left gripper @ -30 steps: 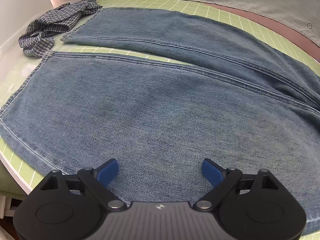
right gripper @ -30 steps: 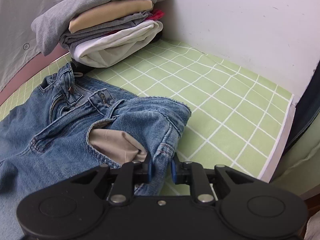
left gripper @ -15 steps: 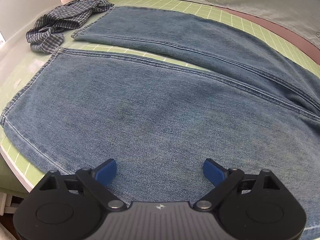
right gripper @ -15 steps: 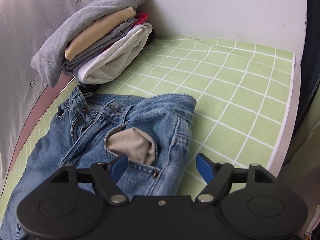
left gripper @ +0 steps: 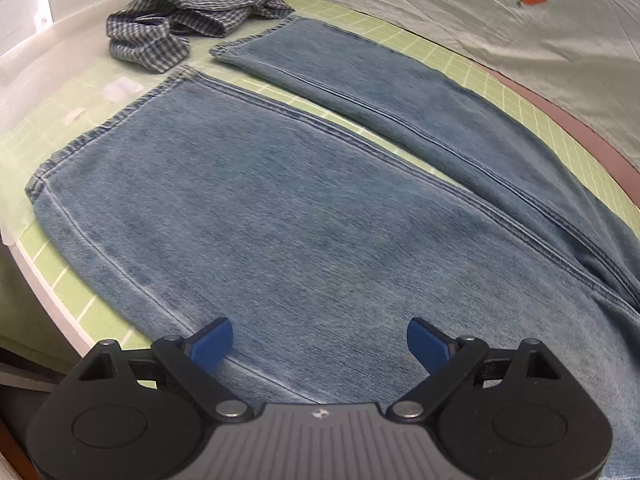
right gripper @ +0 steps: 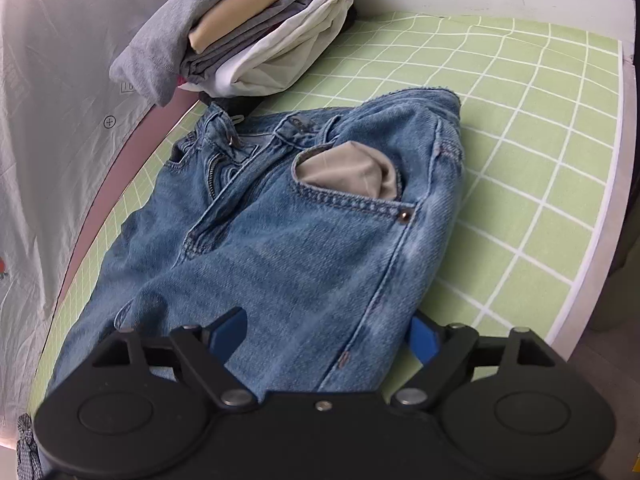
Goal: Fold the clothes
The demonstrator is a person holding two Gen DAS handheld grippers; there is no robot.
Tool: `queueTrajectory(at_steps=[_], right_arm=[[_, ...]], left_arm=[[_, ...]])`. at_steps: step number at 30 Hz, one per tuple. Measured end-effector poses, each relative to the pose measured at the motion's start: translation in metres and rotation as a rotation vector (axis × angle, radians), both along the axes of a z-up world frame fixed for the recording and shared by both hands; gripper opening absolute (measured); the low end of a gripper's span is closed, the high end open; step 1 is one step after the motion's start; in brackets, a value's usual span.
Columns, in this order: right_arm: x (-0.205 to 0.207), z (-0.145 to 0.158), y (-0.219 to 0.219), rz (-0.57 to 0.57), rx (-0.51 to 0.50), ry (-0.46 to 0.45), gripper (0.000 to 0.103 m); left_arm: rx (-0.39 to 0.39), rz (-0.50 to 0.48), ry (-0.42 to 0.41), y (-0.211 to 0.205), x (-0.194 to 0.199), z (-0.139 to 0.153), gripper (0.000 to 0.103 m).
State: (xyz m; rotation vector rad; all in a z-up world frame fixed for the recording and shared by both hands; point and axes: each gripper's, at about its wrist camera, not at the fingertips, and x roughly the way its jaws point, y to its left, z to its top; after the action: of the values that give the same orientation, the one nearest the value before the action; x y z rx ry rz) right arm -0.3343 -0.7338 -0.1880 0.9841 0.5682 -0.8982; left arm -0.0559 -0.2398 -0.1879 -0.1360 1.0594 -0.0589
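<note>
Blue jeans (left gripper: 304, 208) lie spread flat on the green grid-mat worktop (right gripper: 540, 152), with the left gripper (left gripper: 320, 344) and right gripper (right gripper: 324, 336) above them, fingers released, gripping nothing.

The jeans (left gripper: 304, 216) cover most of the tabletop (right gripper: 532, 184), both legs spread flat with a narrow strip of bare mat between them. Past the leg hems a crumpled checked shirt (left gripper: 188, 20) blocks the far corner, touching the nearer hem. At the waist end, a stack (right gripper: 248, 36) of folded clothes fills the back corner, just beside the waistband. The widest free room is the bare mat to the right of the waistband, running to the tabletop edge. A pale sheet (left gripper: 500, 28) borders the far side.
</note>
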Motion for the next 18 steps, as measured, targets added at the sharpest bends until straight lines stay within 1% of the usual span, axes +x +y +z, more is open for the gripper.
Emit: queueTrajectory(at_steps=[3,7,12,14,18], right_arm=[[0.009,0.001,0.005,0.017,-0.016,0.032,0.089],[0.019,0.003,0.012,0.018,-0.013,0.065,0.089],[0.032,0.003,0.028,0.013,-0.034,0.119,0.091],[0.034,0.004,0.035,0.005,-0.033,0.127,0.091],[0.039,0.004,0.049,-0.012,-0.036,0.142,0.092]], left_arm=[[0.028,0.054,-0.030,0.023,0.004,0.007,0.094],[0.045,0.124,-0.050,0.061,0.018,0.014,0.094],[0.055,0.204,-0.037,0.098,0.038,0.010,0.094],[0.056,0.233,-0.029,0.112,0.046,0.007,0.094],[0.049,0.262,-0.013,0.127,0.053,0.002,0.094]])
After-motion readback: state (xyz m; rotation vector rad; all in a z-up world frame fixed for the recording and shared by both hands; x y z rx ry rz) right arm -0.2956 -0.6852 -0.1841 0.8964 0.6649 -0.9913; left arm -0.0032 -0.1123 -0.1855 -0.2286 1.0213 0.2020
